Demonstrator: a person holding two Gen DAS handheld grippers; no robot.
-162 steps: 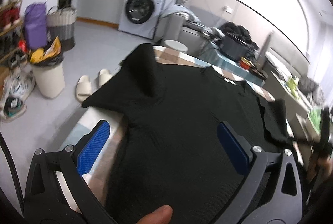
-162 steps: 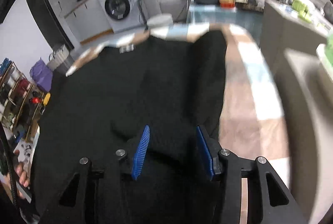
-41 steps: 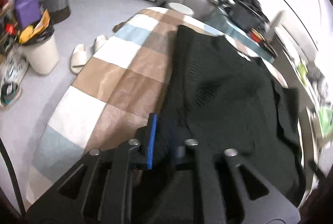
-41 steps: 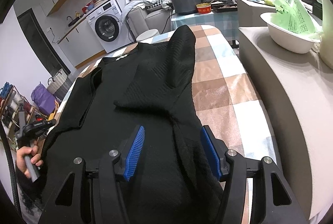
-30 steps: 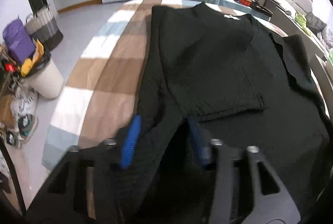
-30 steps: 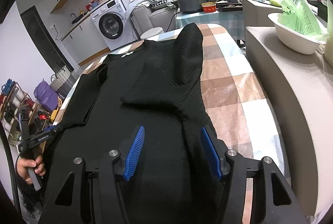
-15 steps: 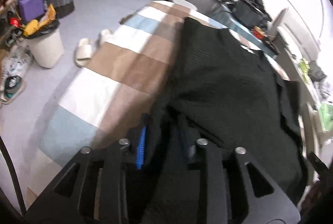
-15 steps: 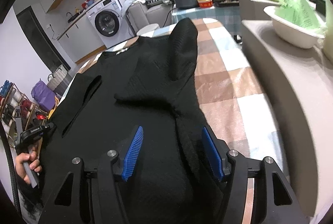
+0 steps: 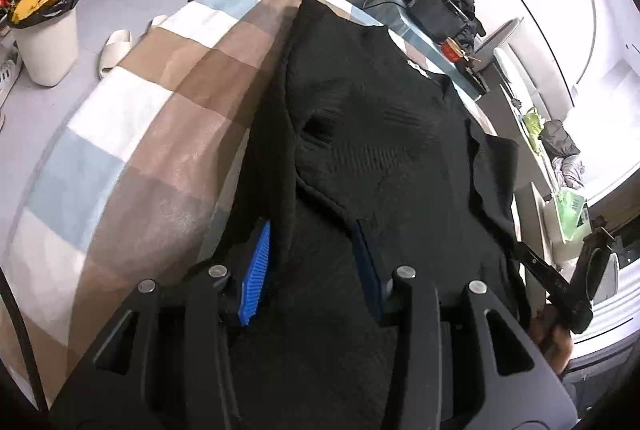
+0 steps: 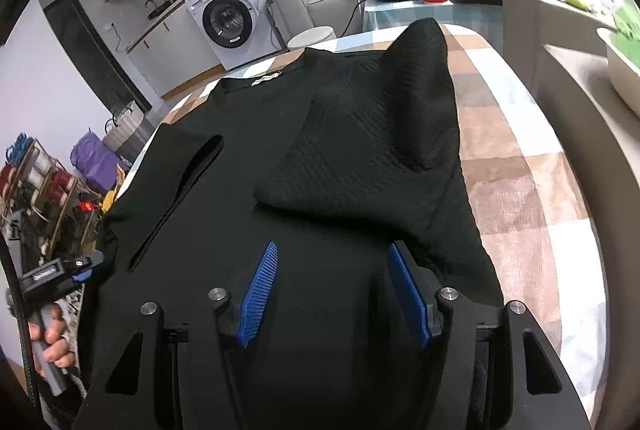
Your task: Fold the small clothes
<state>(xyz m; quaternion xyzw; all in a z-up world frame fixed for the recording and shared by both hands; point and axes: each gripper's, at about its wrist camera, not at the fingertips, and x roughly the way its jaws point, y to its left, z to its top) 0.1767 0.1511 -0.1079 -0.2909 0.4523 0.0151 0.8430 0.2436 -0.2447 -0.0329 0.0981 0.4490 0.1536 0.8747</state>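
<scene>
The checked table (image 9: 132, 134) carries a black top (image 10: 328, 158) spread flat ahead of both tongs, both sleeves already laid inward over its body, likely to narrow it for folding. The left tongs (image 9: 310, 266) straddle its near side edge, jaws opening, fabric between them. The right tongs (image 10: 332, 290) gape half-wide over the hem, gripping nothing.

Showing even, soft indoor daylight in both views. Blowing out to white glare along the window (image 9: 608, 134) side in the left wrist view. Swallowing weave detail in the black garment (image 10: 320, 170). Bending straight lines strongly toward the dark circular rims. Smearing slightly on the checked blanket (image 9: 132, 166) near the edge.
</scene>
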